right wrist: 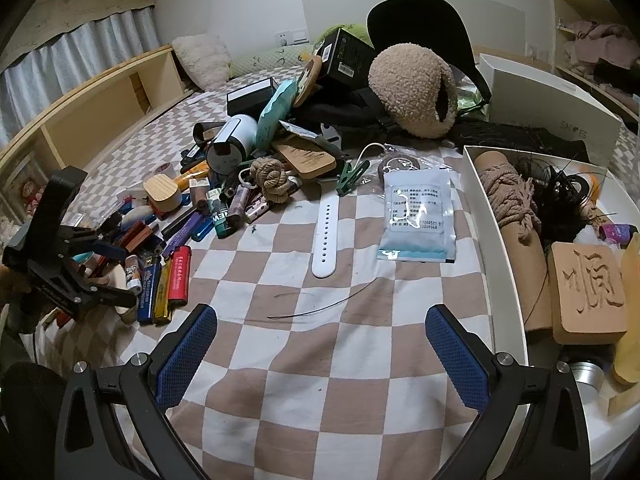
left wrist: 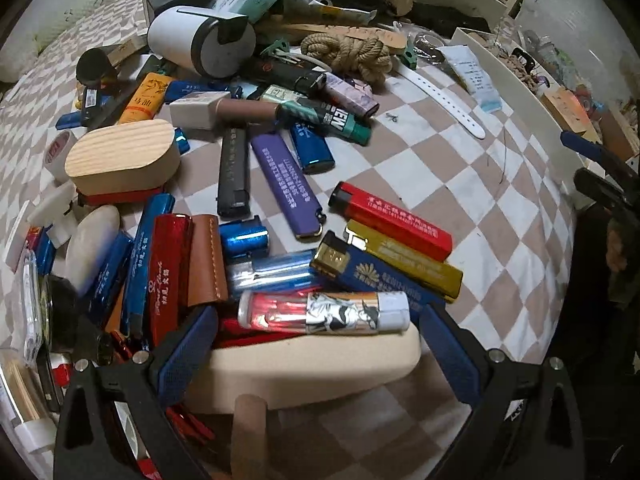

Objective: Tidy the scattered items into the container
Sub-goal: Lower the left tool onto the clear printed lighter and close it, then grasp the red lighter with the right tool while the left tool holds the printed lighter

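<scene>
We hold the left gripper (left wrist: 316, 344) spread wide above a cream rounded block (left wrist: 304, 372) that lies between its blue pads, with no pad touching it. Just beyond at 12 o'clock lies a slim lighter with a red see-through body, a cartoon-printed band and a white cap (left wrist: 324, 312); its long axis runs 9 to 3, straight across the gap, so a close would meet its ends, not its sides. Behind it, from 12 to 2 o'clock, lie blue, gold and red printed lighters whose print we cannot read. Further off, a dark green can (left wrist: 326, 120) reads "NEW".

The right gripper (right wrist: 320, 344) is spread and empty over the checked bedsheet (right wrist: 320, 380). The white box (right wrist: 508, 280), our container, lies at its 2 o'clock, so the right hand is nearer it; a carved wooden block (right wrist: 588, 292) inside bears "顺".
</scene>
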A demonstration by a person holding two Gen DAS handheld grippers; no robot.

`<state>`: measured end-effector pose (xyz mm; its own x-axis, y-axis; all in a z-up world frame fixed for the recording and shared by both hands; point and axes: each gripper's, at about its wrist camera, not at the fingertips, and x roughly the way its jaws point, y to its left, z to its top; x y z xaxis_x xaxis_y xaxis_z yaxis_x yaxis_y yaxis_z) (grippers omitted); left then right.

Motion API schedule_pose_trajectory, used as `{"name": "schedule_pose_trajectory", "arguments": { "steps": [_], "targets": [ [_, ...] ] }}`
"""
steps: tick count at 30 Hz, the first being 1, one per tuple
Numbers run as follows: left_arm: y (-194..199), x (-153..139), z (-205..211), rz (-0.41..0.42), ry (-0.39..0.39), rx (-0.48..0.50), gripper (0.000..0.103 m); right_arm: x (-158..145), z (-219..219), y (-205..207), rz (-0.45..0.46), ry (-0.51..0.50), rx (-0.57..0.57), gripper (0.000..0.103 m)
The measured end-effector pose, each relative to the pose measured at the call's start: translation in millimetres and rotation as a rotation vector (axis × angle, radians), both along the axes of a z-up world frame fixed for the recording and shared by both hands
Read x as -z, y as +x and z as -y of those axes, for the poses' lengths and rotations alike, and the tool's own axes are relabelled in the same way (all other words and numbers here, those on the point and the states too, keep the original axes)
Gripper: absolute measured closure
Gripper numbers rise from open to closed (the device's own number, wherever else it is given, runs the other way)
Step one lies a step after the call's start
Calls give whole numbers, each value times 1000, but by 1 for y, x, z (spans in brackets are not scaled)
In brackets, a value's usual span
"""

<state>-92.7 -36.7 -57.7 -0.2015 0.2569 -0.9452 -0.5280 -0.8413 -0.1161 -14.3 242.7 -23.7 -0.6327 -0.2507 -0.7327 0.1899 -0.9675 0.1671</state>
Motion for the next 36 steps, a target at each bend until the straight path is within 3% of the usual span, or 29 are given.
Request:
{"name": "schedule_pose_trajectory", "arguments": {
  "steps": [10,12,15,20,27,36],
  "targets": [
    [-1,3,-1,-6,-12,-14,6,2,3,0,8,5,-12,0],
    [-2,2,1,-4,-6,-34,9,2,4,0,8,10,-14,0],
    [-1,-2,5,-9,13,-58,23,1,4,1,7,13,-18,0],
    [7,-4,3,-41,10,-81,23,2,5,2,9,17,-19,0],
    [13,-13,4,-70,44,-182,23,1,5,3,6,15,-14,0],
    [22,-51,9,-203,157,-386,23,2,18,2,20,1,-87,0]
  ]
}}
